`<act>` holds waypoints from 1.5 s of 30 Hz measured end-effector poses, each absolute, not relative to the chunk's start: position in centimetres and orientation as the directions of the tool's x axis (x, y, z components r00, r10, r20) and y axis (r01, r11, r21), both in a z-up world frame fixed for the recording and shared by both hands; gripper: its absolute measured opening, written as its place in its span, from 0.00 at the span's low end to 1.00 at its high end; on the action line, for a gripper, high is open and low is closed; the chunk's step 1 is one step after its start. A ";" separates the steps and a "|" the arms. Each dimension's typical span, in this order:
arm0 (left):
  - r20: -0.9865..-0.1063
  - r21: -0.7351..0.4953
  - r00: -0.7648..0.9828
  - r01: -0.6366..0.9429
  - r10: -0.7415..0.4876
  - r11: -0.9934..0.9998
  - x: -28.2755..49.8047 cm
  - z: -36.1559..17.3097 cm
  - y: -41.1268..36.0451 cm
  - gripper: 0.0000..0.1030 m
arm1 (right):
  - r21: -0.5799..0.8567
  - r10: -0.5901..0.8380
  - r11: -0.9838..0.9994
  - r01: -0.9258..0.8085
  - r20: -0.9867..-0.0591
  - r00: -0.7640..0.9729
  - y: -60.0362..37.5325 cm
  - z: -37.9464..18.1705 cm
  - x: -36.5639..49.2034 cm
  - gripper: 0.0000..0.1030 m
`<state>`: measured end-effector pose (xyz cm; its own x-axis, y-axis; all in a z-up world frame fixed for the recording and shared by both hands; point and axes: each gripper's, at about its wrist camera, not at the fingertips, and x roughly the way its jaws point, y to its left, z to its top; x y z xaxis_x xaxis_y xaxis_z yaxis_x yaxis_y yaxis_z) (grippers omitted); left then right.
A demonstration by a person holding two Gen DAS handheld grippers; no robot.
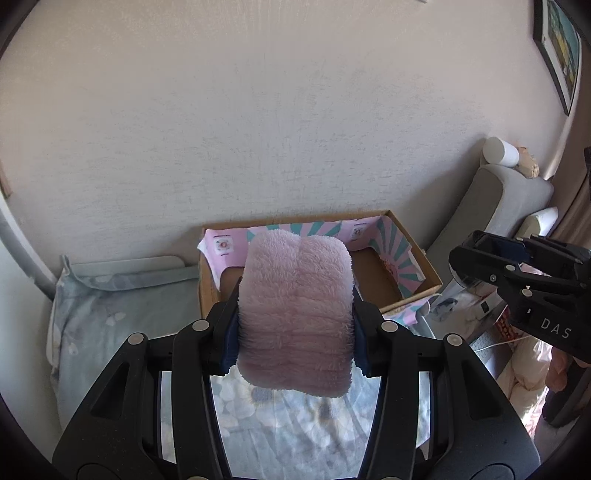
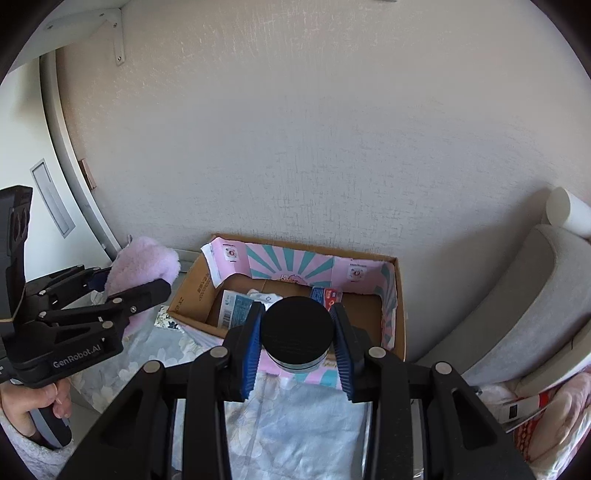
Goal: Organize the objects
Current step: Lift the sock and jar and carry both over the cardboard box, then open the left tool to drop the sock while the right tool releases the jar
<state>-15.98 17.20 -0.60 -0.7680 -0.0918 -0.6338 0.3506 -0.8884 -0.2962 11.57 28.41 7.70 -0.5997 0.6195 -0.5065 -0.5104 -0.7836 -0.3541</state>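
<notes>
On a bed covered with a pale blue floral sheet (image 2: pixel 295 424), against a textured off-white wall (image 1: pixel 277 129), stands an open cardboard box (image 2: pixel 400 314) lined with pink paper printed with teal rays; both cameras look toward it from slightly different sides.

In the left wrist view, the left gripper (image 1: pixel 295 321) pinches a fluffy pink cloth (image 1: pixel 295 306) between its blue pads, the cloth standing upright and hiding much of the box's near side; the box interior looks mostly bare brown from here; a blue-grey pillow (image 1: pixel 110 314) lies to the left of the box, and a framed picture (image 1: pixel 561 51) hangs at the upper right; the right gripper (image 1: pixel 517 266) shows only from the side at the right edge, so its load cannot be seen in this view.

In the right wrist view, the right gripper (image 2: pixel 297 332) holds a round jar with a black lid (image 2: pixel 297 328) between its blue fingers (image 2: pixel 249 354), just at the box's near edge; the pads sit close against the jar's sides; this view alone shows packets lying inside the box, a blue-and-white one (image 2: pixel 234 306) at left and a red-and-blue one (image 2: pixel 327 295) farther back; the left gripper appears at the left, clamped on the same pink cloth, with the person's hand (image 2: pixel 33 406) gripping its handle; a white shelf bracket (image 2: pixel 118 33) is fixed at the upper left.

A grey cushion (image 2: pixel 517 314) with a white roll (image 2: pixel 569 214) on top leans against the wall at right in both views.
</notes>
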 end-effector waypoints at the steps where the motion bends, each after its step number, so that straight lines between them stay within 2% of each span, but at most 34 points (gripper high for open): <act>1: -0.639 -0.297 -0.764 0.351 -0.088 -0.888 -16.6 -0.8 16.8 0.43 | -0.364 0.621 -0.783 -0.505 -0.511 -0.594 28.8 7.8 11.0 0.32; 8: -0.688 -0.306 -0.724 0.357 -0.055 -0.883 -22.4 -3.2 13.9 0.43 | -0.371 0.598 -0.799 -0.474 -0.580 -0.553 34.1 7.7 6.6 0.32; 21: -0.808 -0.323 -0.588 0.402 0.028 -0.857 -31.6 -11.5 10.3 0.43 | -0.281 0.517 -0.810 -0.514 -0.755 -0.403 45.9 1.9 0.9 0.32; 31: -0.817 -0.289 -0.577 0.381 0.019 -0.878 -32.2 -11.6 11.2 0.46 | -0.235 0.478 -0.810 -0.537 -0.795 -0.374 48.1 1.1 0.3 0.32; 32: -0.820 -0.280 -0.572 0.381 0.013 -0.881 -32.1 -11.5 11.3 0.49 | -0.225 0.471 -0.808 -0.545 -0.802 -0.367 48.2 1.2 0.2 0.39; 33: -0.827 -0.269 -0.562 0.381 0.010 -0.885 -32.0 -11.4 11.4 0.74 | -0.207 0.457 -0.805 -0.556 -0.814 -0.359 48.5 1.2 0.2 0.48; 34: -0.829 -0.269 -0.559 0.371 0.018 -0.889 -31.9 -11.4 11.5 0.97 | -0.195 0.448 -0.801 -0.566 -0.822 -0.350 48.7 1.2 0.2 0.70; 35: -0.824 -0.274 -0.567 0.361 0.024 -0.891 -31.7 -11.3 11.6 0.99 | -0.185 0.442 -0.798 -0.574 -0.827 -0.347 48.8 1.2 0.3 0.85; 37: -0.824 -0.273 -0.567 0.353 0.028 -0.895 -31.3 -11.2 11.9 1.00 | -0.164 0.441 -0.794 -0.585 -0.818 -0.369 48.8 1.5 0.6 0.93; 45: -0.827 -0.267 -0.561 0.333 0.037 -0.904 -30.0 -11.2 13.1 1.00 | -0.149 0.438 -0.785 -0.602 -0.820 -0.369 48.3 1.7 1.4 0.95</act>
<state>-29.96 13.13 -11.17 -0.5612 0.0369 -0.8269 0.3335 -0.9043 -0.2667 1.41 48.29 1.69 -0.3688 0.4383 -0.8197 -0.6015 -0.7848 -0.1490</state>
